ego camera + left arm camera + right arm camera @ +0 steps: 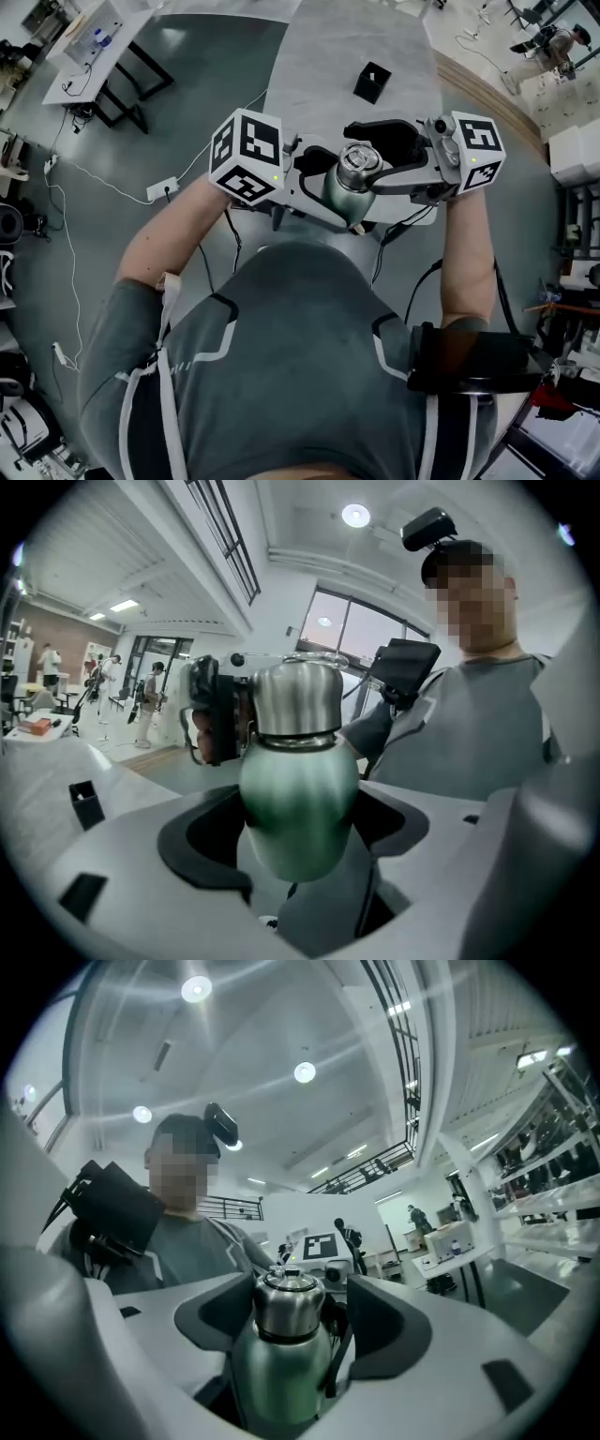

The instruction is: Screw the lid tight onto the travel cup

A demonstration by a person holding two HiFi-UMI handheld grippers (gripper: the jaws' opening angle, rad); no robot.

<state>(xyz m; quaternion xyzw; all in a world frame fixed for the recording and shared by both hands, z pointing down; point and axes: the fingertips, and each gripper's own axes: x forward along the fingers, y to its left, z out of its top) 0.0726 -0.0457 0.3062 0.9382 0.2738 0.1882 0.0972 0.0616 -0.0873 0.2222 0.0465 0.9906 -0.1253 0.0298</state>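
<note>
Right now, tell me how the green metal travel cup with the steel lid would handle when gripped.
The green metal travel cup looks stiff and sturdy. Its glossy, bulging body may slip in the left gripper. Laid sideways, it would likely roll.

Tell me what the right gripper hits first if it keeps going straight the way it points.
The steel lid of the travel cup: it stands between the right gripper's open jaws, so contact would likely come almost at once.

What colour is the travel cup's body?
Metallic green cup body, silver lid; clearest in the left gripper view.
</note>
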